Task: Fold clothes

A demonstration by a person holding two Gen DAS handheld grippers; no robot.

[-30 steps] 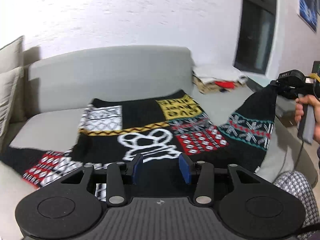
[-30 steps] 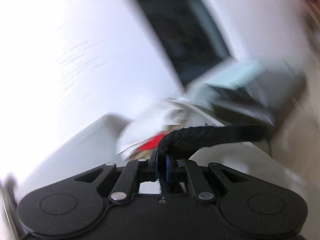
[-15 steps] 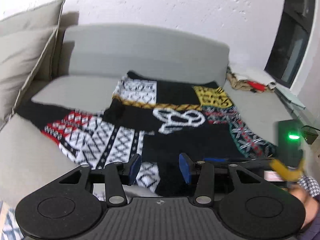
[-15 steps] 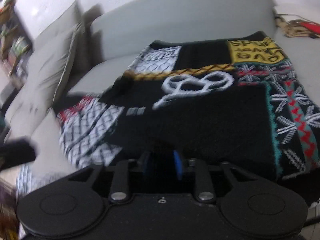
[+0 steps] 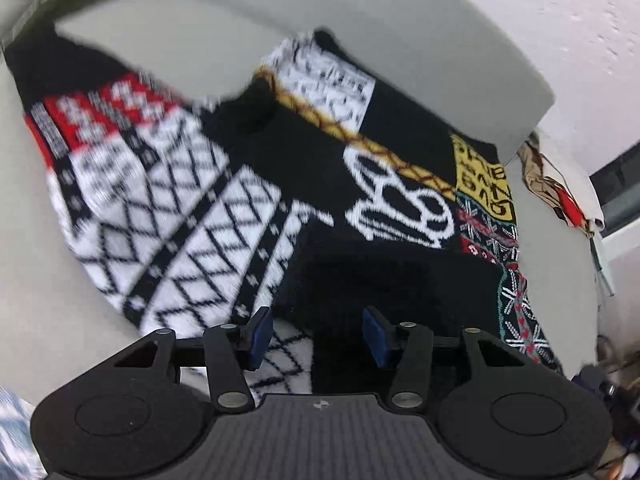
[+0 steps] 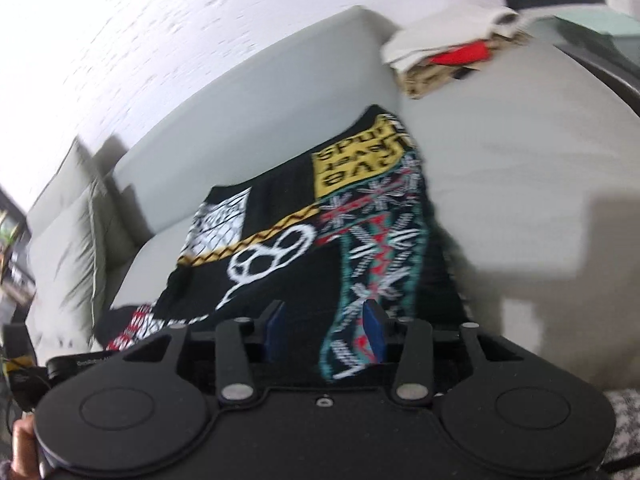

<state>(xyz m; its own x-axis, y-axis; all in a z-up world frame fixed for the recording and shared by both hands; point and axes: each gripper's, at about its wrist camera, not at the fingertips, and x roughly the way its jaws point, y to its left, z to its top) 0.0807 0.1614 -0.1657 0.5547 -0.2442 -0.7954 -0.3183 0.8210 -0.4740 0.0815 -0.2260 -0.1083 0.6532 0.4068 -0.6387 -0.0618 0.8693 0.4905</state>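
Since a second ago your right gripper (image 6: 324, 330) has let go of the black sleeve edge it was pinching, and that sleeve (image 6: 376, 264), the one with the teal, red and white snowflake band, now lies folded over the body of the sweater (image 5: 320, 184). Its jaws have just been opening; they stand apart with the blue pads clear, and the patterned sleeve shows in the gap beneath them without being pressed. Your left gripper (image 5: 316, 338) has dropped closer to the cloth and rolled, so the couch now tilts across its view. Its jaws have also just been opening a little; they are spread, nothing is caught between the pads, and under them lies the boundary between the white lattice sleeve (image 5: 176, 216) and the black knit.

You see the sweater spread flat on the grey couch seat (image 6: 520, 168), its hem toward the backrest (image 5: 360, 32), with the yellow lettered patch (image 5: 484, 188) and the white ring motif (image 5: 400, 208) facing up. The white-and-red lattice sleeve stretches out to the left in the left wrist view, lying on the seat, not folded in. A pale cushion (image 6: 68, 248) stands at the far left end of the couch. A small pile of folded cloth (image 6: 452, 56), beige with a red piece in it, sits on the seat past the backrest's right end, well apart from the sweater. Both views are blurred by motion.
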